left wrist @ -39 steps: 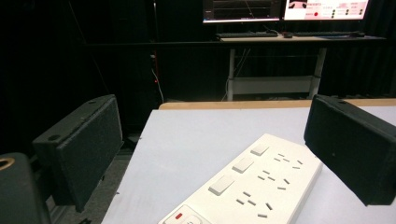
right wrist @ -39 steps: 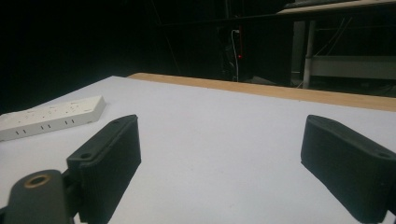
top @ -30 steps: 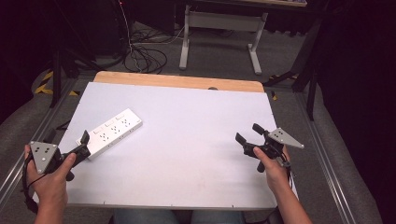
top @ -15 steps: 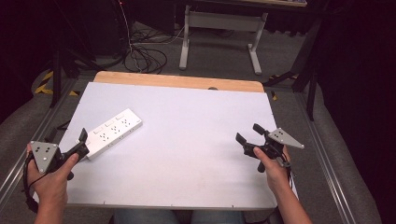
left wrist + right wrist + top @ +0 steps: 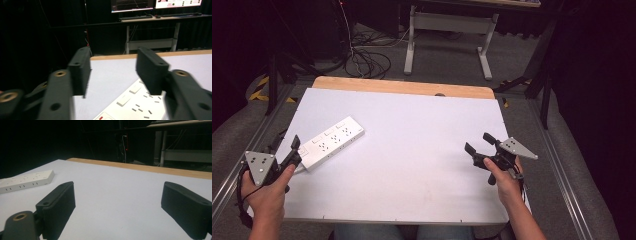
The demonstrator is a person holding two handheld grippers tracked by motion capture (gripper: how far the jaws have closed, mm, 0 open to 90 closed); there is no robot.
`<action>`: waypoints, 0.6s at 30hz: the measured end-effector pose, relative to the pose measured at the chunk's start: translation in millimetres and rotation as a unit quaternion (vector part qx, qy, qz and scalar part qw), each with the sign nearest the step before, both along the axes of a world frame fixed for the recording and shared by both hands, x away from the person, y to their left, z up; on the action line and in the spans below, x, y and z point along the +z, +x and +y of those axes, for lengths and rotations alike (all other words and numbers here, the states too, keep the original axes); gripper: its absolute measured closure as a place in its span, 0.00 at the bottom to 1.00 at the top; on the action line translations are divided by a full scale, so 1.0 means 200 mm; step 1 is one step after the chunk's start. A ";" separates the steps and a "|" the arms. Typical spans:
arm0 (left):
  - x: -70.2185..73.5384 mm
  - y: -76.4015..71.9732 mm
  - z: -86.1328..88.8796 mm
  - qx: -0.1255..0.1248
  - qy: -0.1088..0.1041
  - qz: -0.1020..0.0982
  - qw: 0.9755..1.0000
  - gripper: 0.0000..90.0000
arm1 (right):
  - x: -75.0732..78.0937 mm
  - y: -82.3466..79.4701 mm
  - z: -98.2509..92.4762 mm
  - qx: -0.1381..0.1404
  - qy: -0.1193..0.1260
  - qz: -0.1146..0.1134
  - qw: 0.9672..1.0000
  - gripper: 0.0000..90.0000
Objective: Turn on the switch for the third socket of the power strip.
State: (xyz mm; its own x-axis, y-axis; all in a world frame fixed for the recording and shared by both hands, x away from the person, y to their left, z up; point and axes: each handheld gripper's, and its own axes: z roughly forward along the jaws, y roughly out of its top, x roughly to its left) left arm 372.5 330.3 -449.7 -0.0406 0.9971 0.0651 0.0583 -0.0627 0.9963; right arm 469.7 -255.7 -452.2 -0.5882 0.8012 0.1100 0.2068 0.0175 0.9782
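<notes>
Looking down from the high view, the power strip (image 5: 329,142) lies slanted on the left of the white surface (image 5: 412,165), its near end just beside the left gripper (image 5: 292,152), while the right gripper (image 5: 477,145) hovers well apart at the right. Along the left gripper view, the fingers (image 5: 80,72) have just been closing yet stand apart, pressing nothing, the strip below them. Along the right gripper view, the fingers (image 5: 58,203) stand wide apart over bare surface, the strip far left.
</notes>
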 end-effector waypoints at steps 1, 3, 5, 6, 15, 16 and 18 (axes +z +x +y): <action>0.00 0.00 0.00 0.002 -0.002 0.000 1.000 0.60 | 0.00 0.00 0.00 0.000 0.000 0.000 1.000 0.14; 0.00 0.00 0.01 0.006 -0.005 0.002 1.000 0.65 | 0.00 0.00 0.00 0.000 -0.001 0.000 1.000 0.14; 0.00 0.00 0.01 0.007 -0.005 0.003 1.000 0.68 | 0.00 0.00 0.00 -0.001 0.000 0.000 1.000 0.14; 0.00 0.00 0.01 0.008 -0.005 0.003 1.000 0.69 | 0.00 0.00 0.00 -0.001 0.000 0.000 1.000 0.14; 0.00 0.00 0.01 0.008 0.003 0.008 1.000 0.80 | 0.00 0.00 0.00 -0.001 0.000 0.001 1.000 0.14; 0.00 0.00 0.01 0.009 0.005 0.008 1.000 0.80 | 0.00 0.00 0.00 -0.001 0.000 0.001 1.000 0.14; 0.00 0.00 0.01 0.011 0.008 0.008 1.000 0.82 | 0.00 0.00 0.00 -0.001 0.000 0.001 1.000 0.14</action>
